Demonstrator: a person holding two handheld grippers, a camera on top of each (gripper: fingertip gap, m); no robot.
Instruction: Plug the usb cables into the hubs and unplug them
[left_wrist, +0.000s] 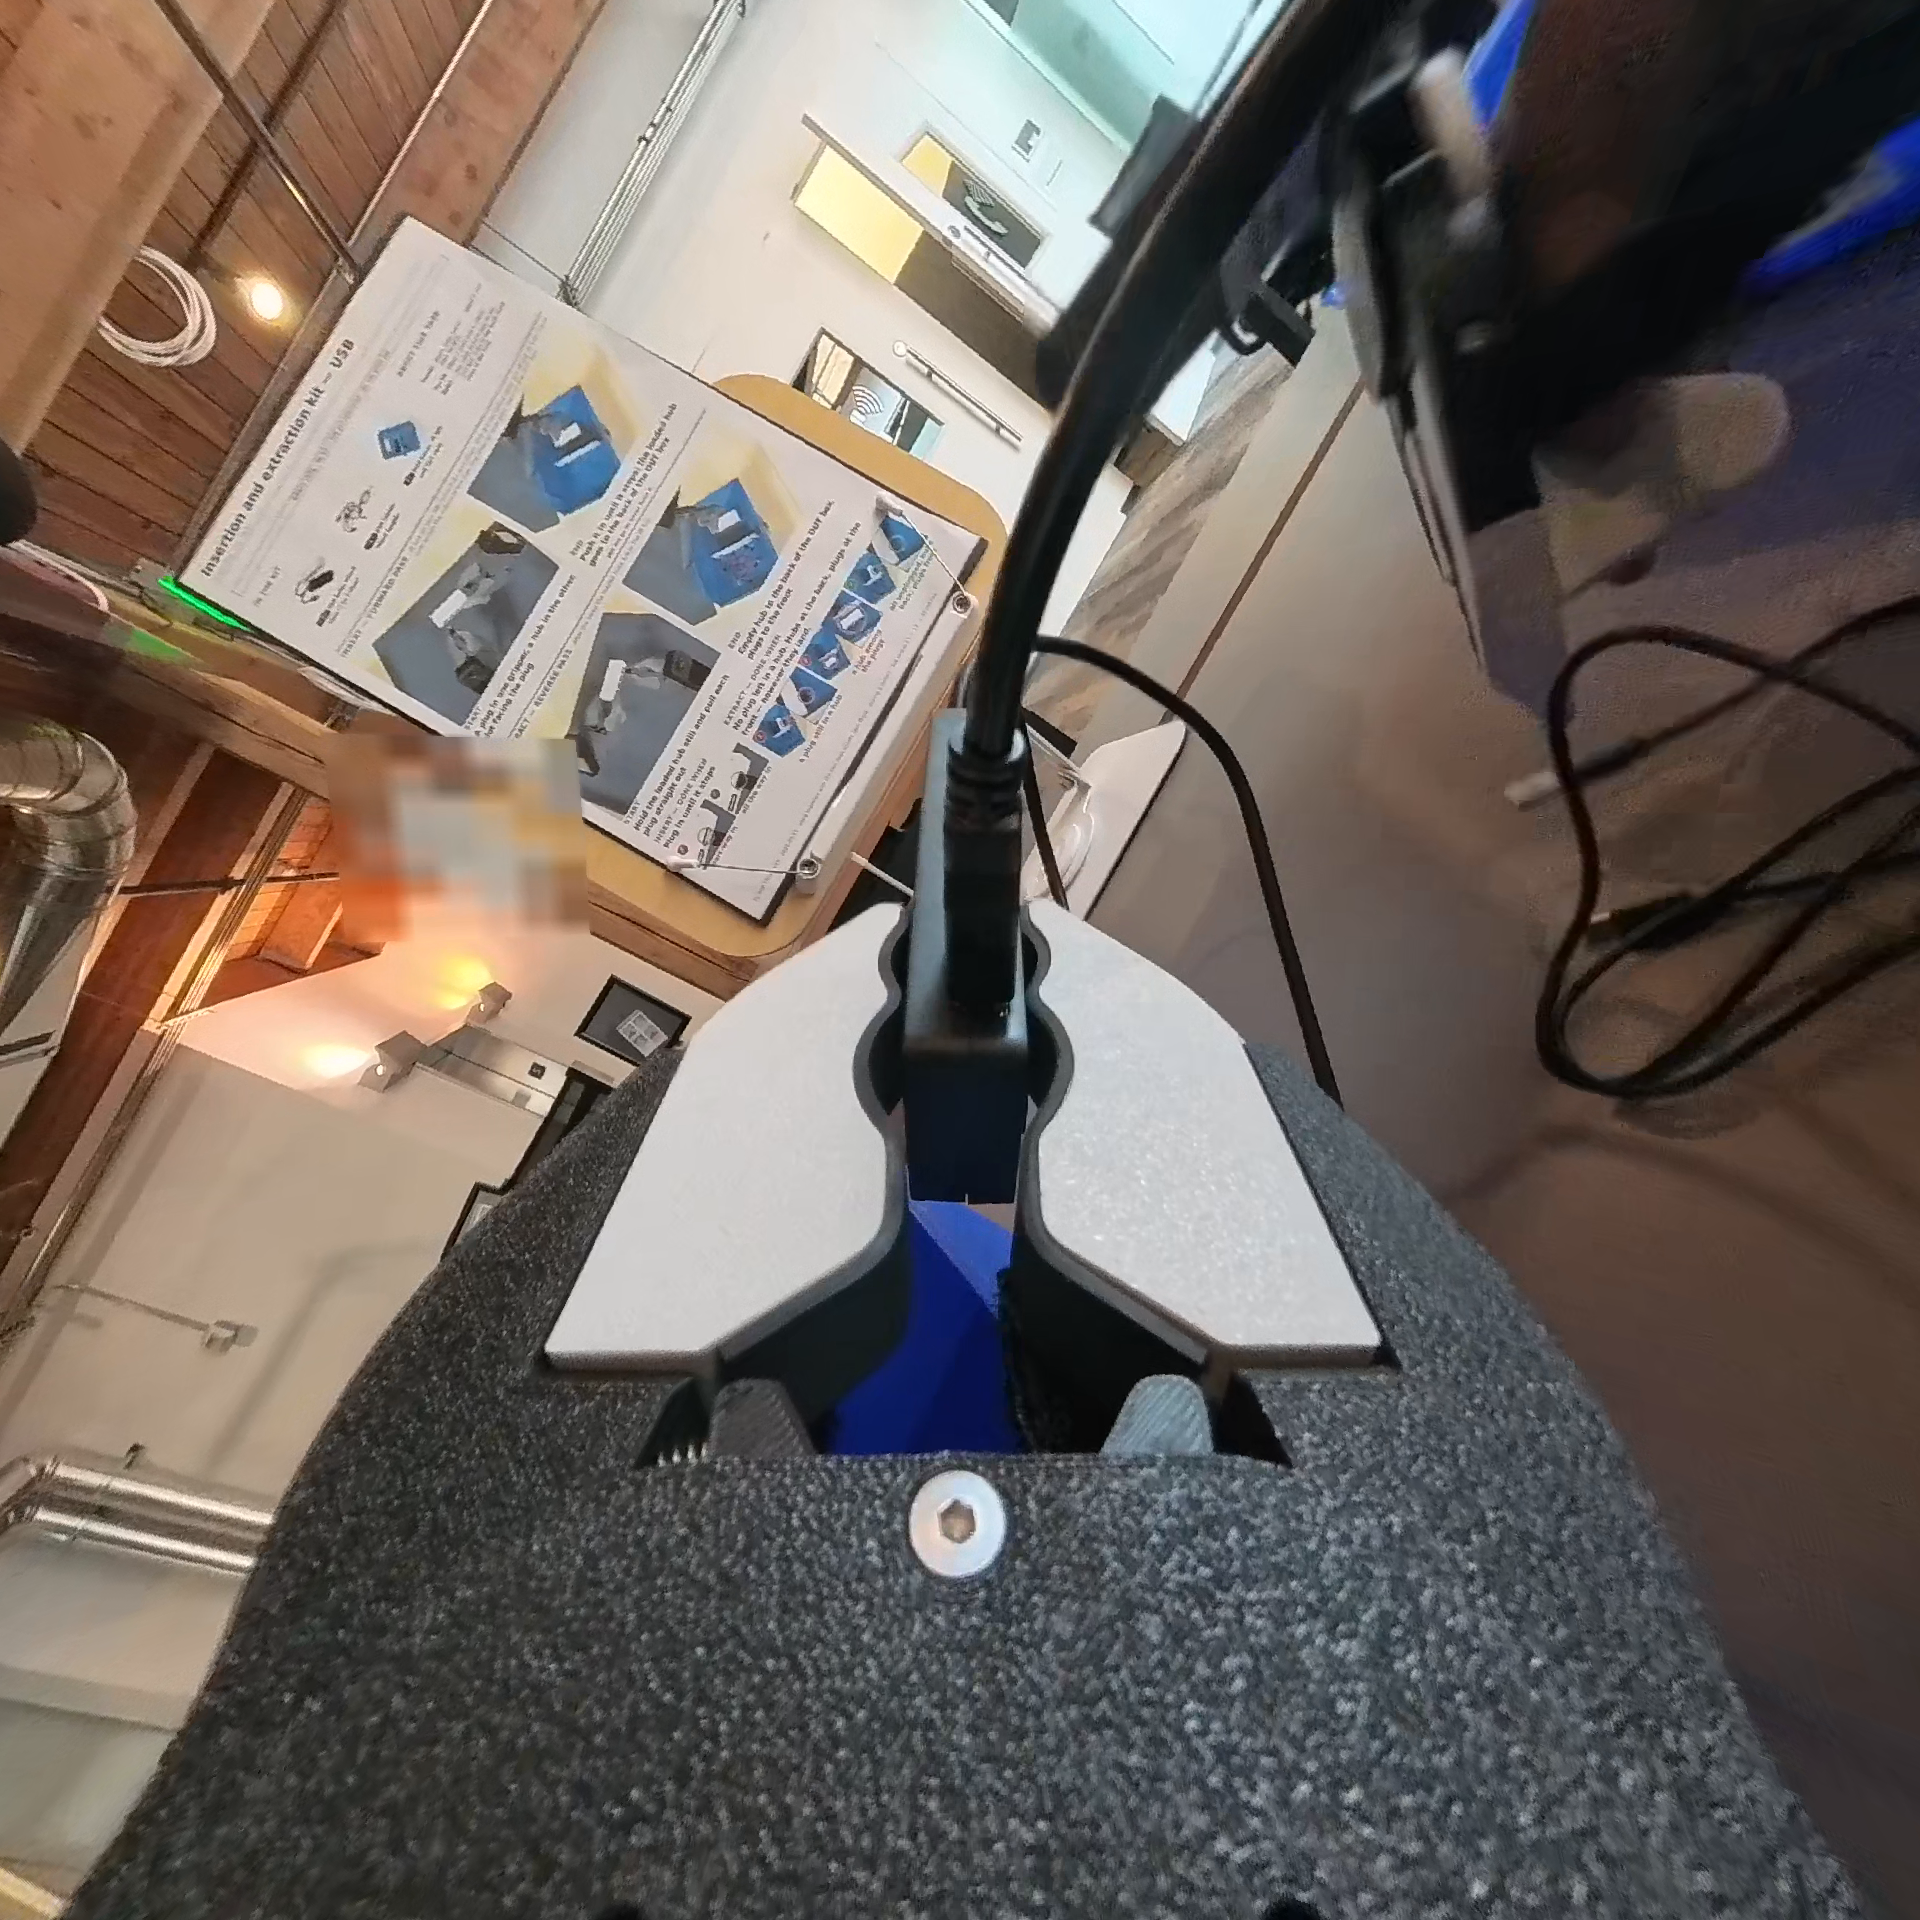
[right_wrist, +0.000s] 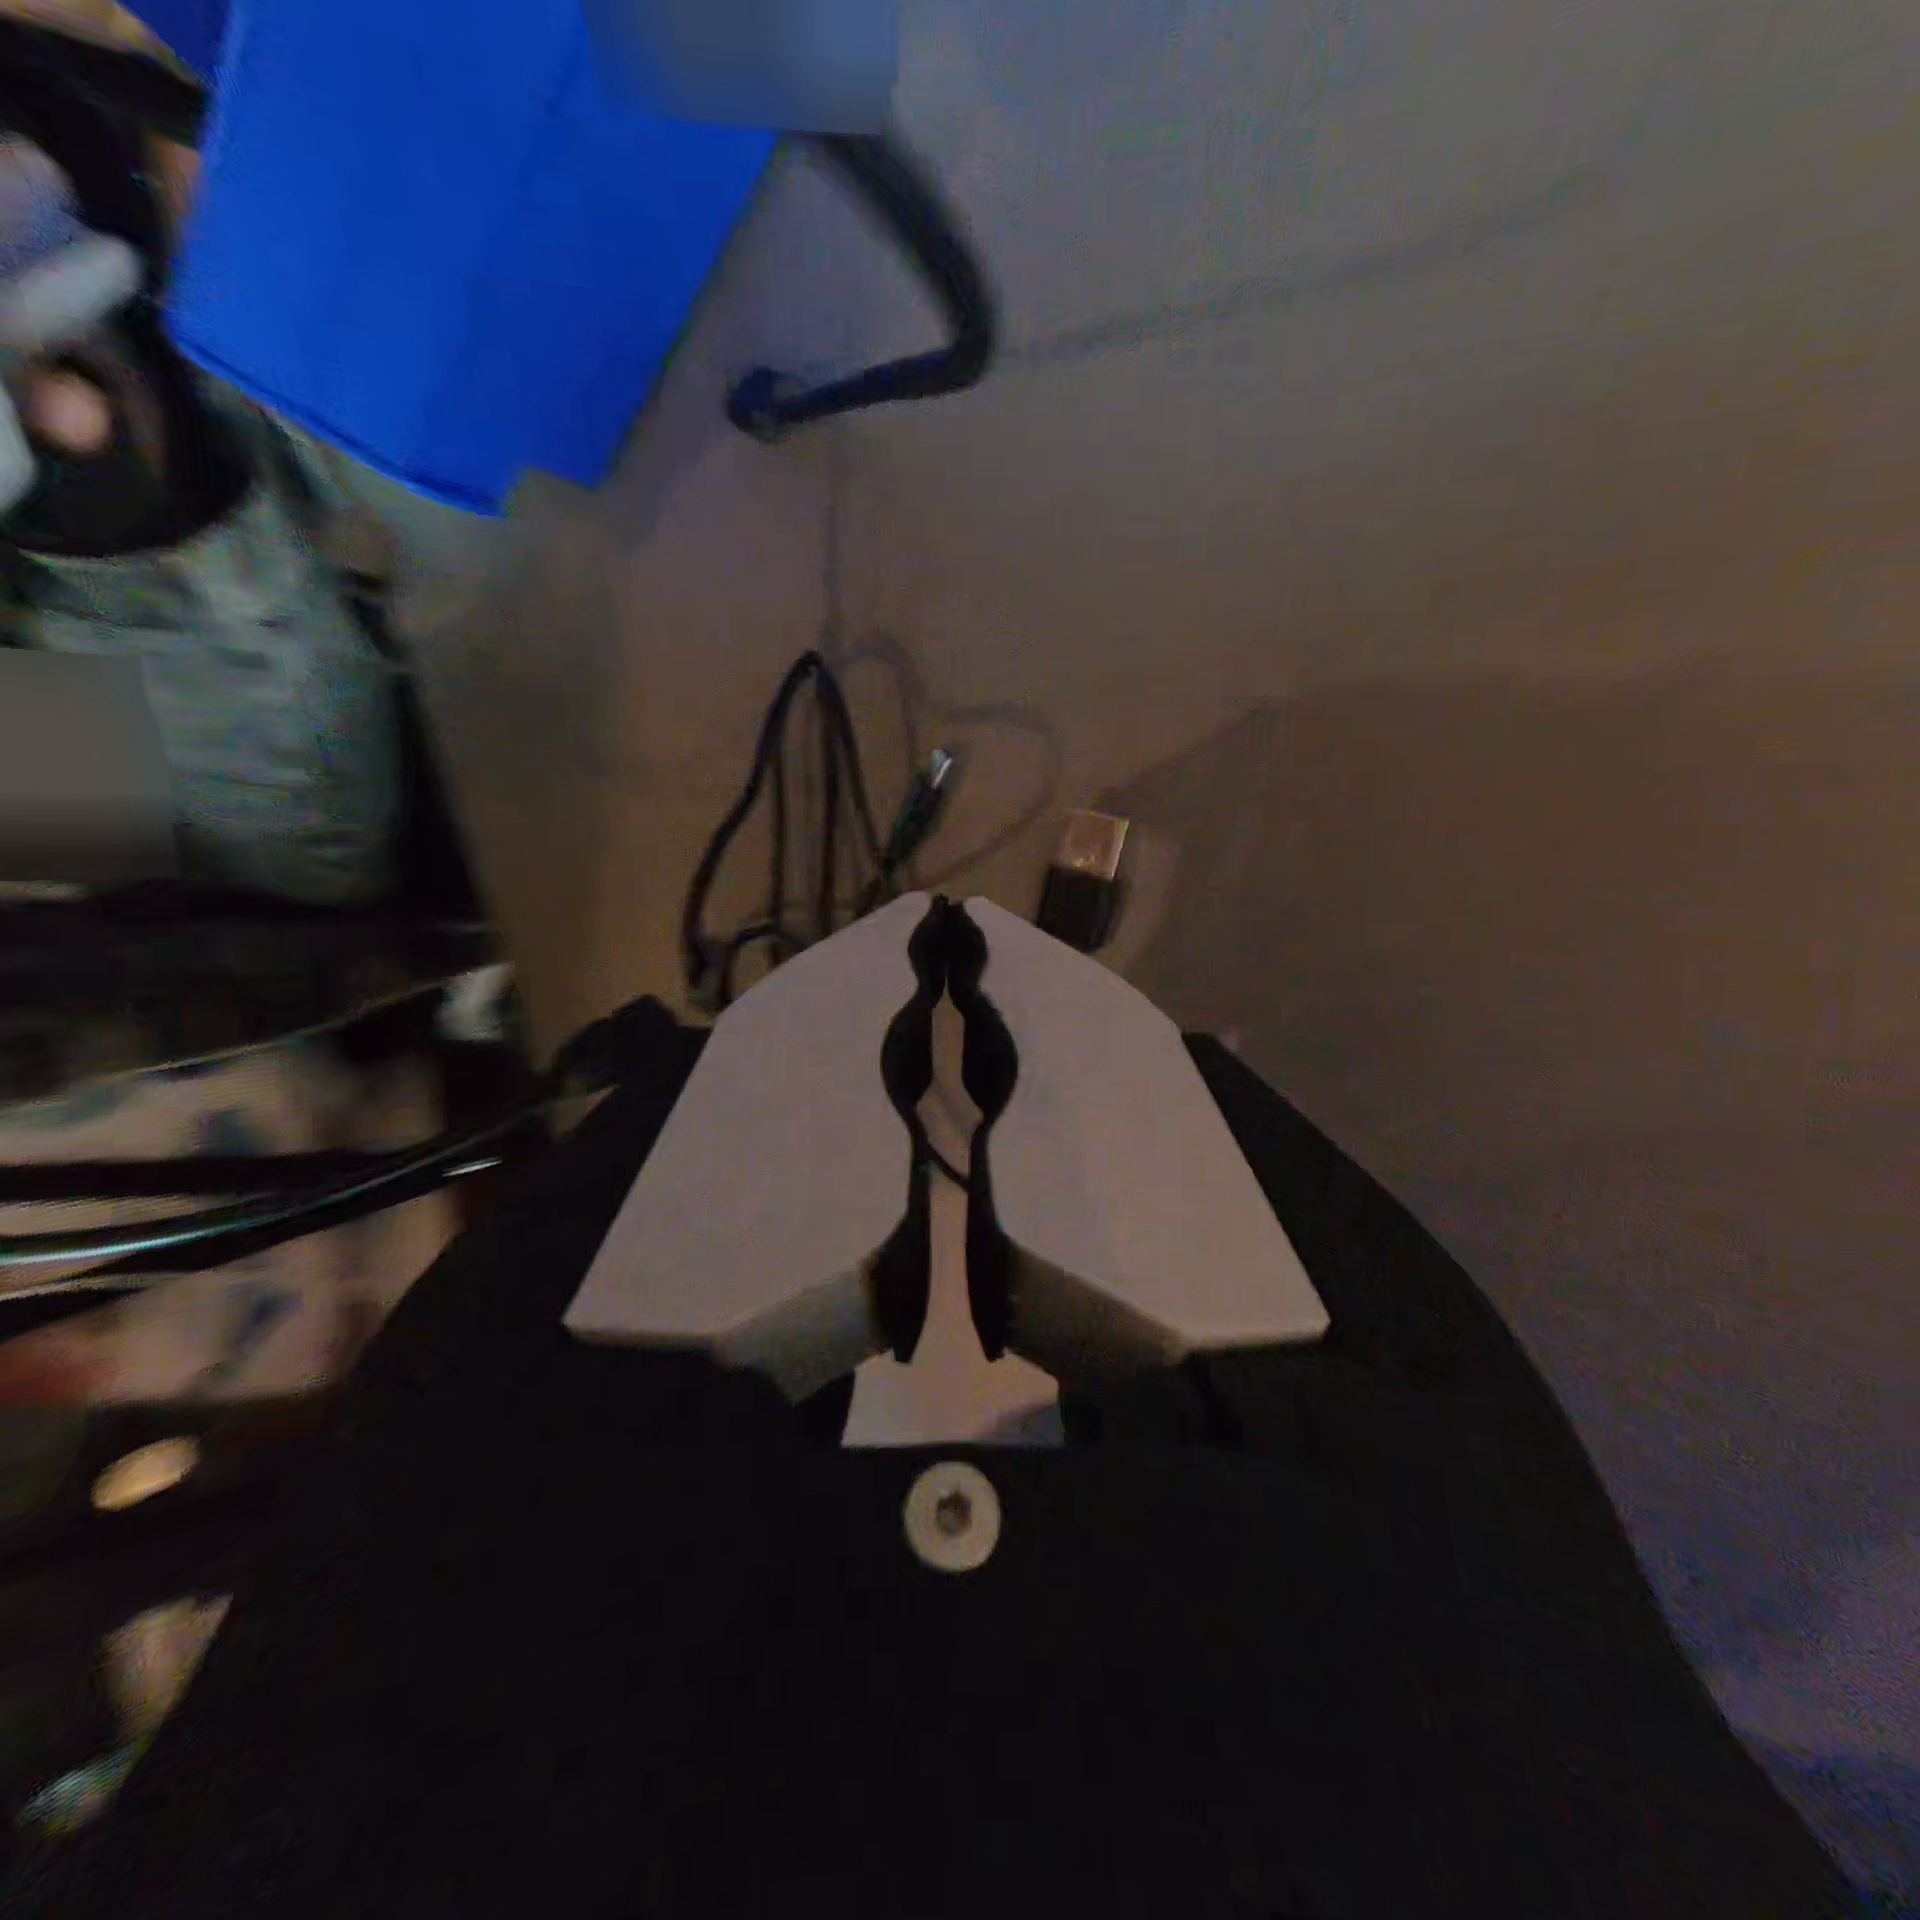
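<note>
left gripper (left_wrist: 961, 997): we see it clamped on a black hub (left_wrist: 964, 1029), thick black cable (left_wrist: 1049, 540) rising from it
right gripper (right_wrist: 951, 914): fingers pressed together, nothing between them
usb plug (right_wrist: 1086, 868): on the grey tabletop (right_wrist: 1455, 727), just beyond the right tips
thin cables (right_wrist: 800, 810): tangled beside the plug
blue bin (right_wrist: 436, 270): upper left, blurred
room: instruction poster (left_wrist: 582, 561) on a wooden board, timber ceiling (left_wrist: 156, 156), we note white walls

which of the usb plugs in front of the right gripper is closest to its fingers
The wide black plug with the metal end, lying just right of the right gripper. The slimmer plug lies farther out among the thin black cables.
</note>
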